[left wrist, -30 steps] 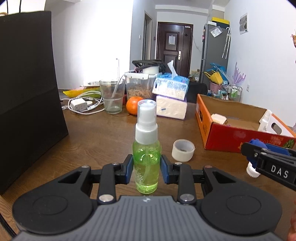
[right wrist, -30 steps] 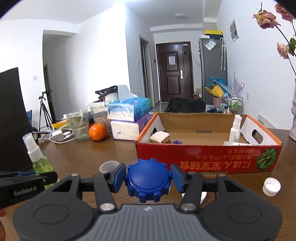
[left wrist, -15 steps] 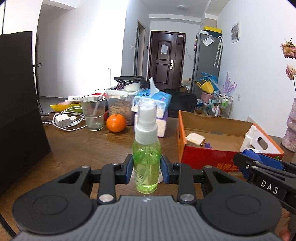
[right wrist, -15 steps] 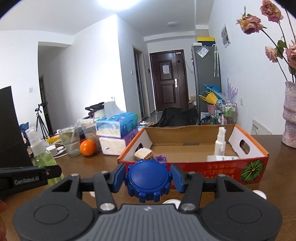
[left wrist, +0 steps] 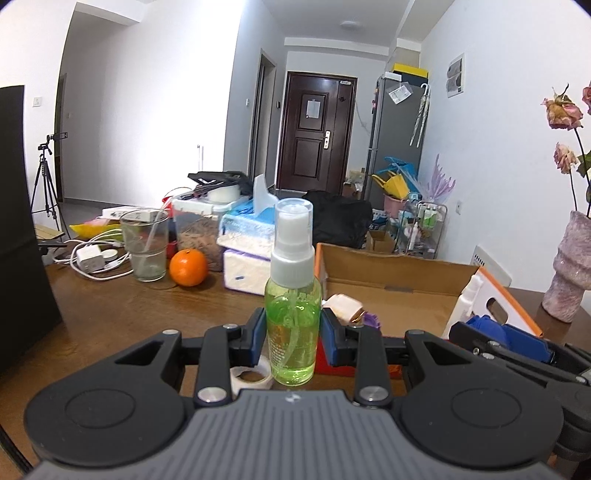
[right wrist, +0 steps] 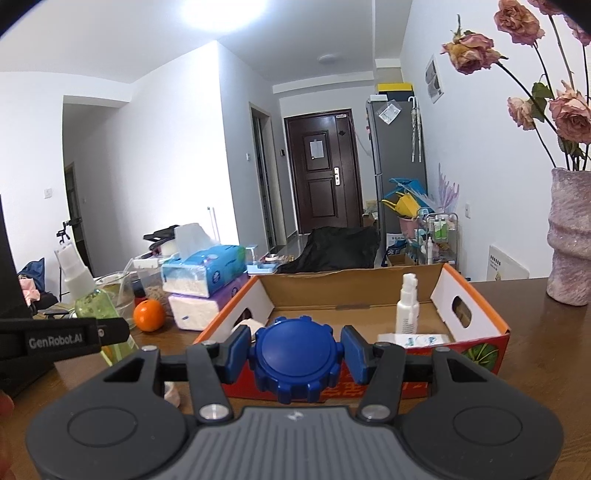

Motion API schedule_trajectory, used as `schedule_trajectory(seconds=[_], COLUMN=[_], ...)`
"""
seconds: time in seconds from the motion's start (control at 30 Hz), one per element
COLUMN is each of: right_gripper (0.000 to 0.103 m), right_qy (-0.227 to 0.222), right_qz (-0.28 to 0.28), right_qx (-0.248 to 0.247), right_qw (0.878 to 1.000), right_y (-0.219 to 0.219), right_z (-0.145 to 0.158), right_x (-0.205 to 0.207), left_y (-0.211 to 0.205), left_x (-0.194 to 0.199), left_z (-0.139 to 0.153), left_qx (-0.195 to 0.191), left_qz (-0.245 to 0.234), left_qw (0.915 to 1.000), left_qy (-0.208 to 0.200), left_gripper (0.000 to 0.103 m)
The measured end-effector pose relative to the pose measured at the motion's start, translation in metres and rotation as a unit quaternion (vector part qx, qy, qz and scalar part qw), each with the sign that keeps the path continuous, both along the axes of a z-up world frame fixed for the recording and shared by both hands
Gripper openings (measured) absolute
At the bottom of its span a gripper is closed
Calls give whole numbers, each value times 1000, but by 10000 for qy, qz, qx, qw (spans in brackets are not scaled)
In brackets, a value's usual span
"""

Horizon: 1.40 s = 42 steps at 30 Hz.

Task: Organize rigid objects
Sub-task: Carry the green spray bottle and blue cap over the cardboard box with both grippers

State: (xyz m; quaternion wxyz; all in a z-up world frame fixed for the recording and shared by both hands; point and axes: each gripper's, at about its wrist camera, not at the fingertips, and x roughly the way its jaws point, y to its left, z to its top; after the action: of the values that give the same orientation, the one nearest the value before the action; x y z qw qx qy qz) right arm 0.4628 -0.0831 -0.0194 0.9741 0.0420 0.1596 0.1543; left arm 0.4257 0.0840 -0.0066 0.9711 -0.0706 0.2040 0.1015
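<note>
Standing upright, spray bottle (left wrist: 293,317) nozzle-up between left gripper (left wrist: 293,341) fingers (left wrist: 254,341).

A white-walled flat with a hallway behind a wooden table

White walls (right wrist: 155,155) and ceiling frame a hallway ending at a dark brown door (left wrist: 314,133), with a grey fridge (left wrist: 397,125) just right of it. A bright ceiling light (right wrist: 225,11) glares overhead. The brown table (left wrist: 122,306) fills the foreground; a tripod (left wrist: 46,177) stands far left.

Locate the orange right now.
The orange sits on the table, left of centre in the left wrist view, between the glass on its left and the tissue packs on its right. In the right wrist view it's at left.
</note>
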Motion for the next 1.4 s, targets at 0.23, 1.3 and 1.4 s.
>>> schedule_trajectory(seconds=[0.23, 1.3, 1.4], right_gripper=[53, 53, 53], right_qy=[-49, -79, -55], right_qz=[-134, -413, -432], right_qx=[12, -309, -371], right_qw=[9999, 9986, 9984], right_y=[-16, -29, -24], right_z=[1, -7, -11], right_x=[16, 113, 118], left_y=[-9, -50, -51], left_x=[18, 146, 158], left_z=[4, -5, -9], left_qx=[-121, -190, -126], left_qz=[-53, -551, -562], left_qw=[9999, 9983, 9983], left_qy=[-68, -25, 16], left_gripper=[32, 32, 32])
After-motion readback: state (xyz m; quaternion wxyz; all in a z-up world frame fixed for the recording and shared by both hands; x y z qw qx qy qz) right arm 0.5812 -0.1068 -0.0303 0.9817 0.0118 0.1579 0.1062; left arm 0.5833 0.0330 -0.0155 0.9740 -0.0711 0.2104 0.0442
